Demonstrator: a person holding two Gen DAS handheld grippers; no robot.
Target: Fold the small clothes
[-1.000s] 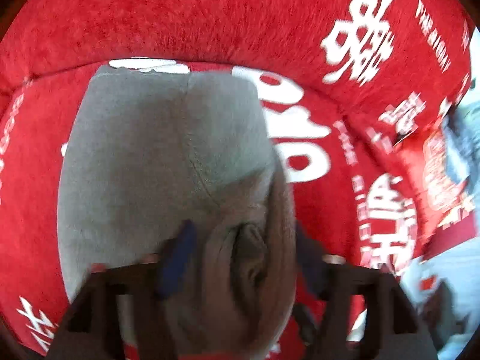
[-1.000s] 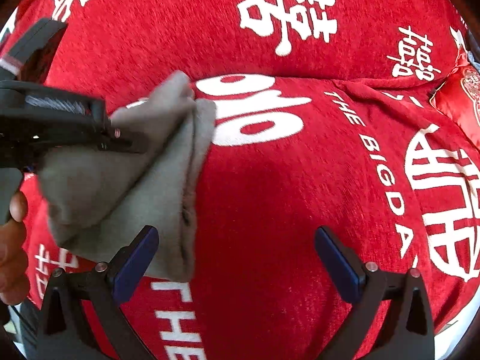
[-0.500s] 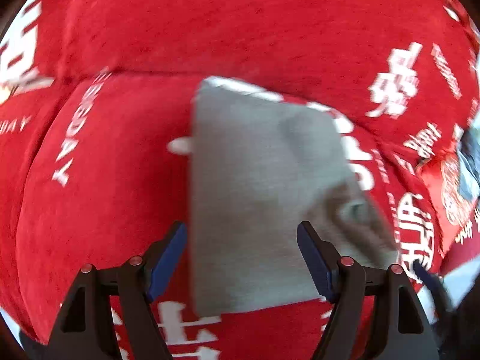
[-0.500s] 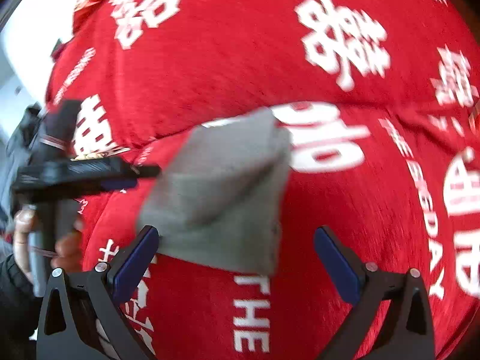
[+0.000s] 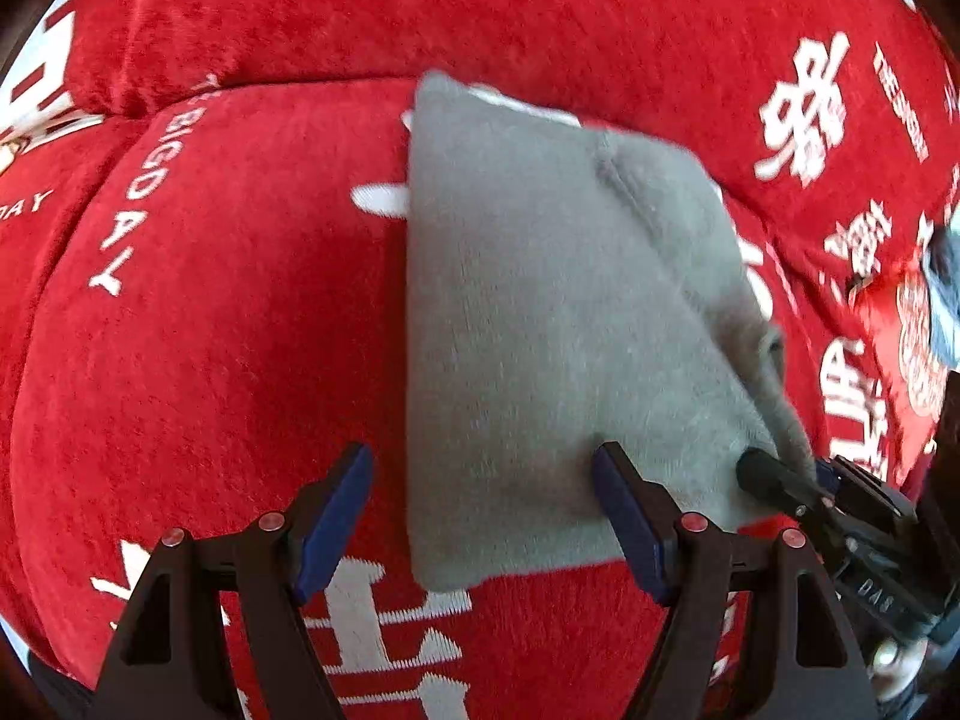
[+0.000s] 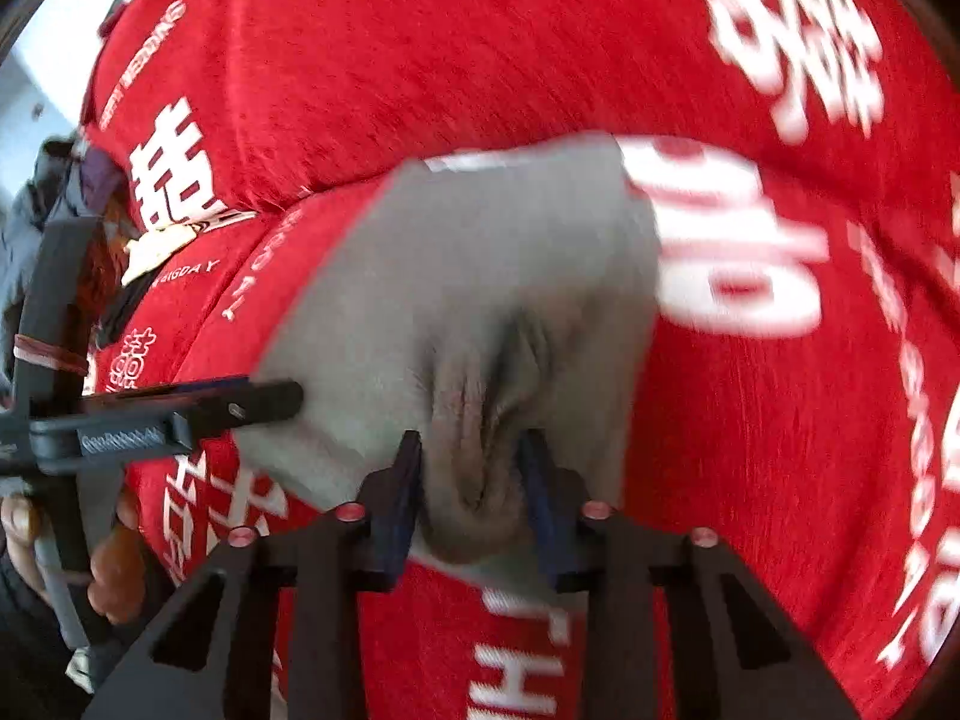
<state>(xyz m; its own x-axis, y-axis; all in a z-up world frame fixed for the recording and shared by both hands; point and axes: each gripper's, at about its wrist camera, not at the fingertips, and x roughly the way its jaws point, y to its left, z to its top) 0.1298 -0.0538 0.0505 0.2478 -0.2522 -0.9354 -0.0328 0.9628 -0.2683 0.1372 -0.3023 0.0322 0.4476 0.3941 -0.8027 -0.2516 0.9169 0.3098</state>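
Observation:
A small grey knit garment (image 5: 558,324) lies folded on a red sofa cushion (image 5: 228,324). It also shows in the right wrist view (image 6: 468,276). My left gripper (image 5: 486,516) is open and empty over the garment's near left edge. My right gripper (image 6: 474,492) is shut on a bunched near corner of the garment, and the cloth puckers between its blue pads (image 6: 405,498). In the left wrist view the right gripper (image 5: 780,480) reaches the garment's right corner. In the right wrist view the left gripper (image 6: 264,405) sits at the garment's left side.
The sofa's red back cushion (image 5: 480,6) with white lettering rises behind the seat. A red and gold pillow (image 5: 912,336) and bluish cloth (image 5: 945,288) lie at the far right. A person's hand (image 6: 114,564) holds the left gripper's handle.
My left gripper let go of the bunched garment and opened, then drew back left. My right gripper moved onto the garment's near corner and closed on it.

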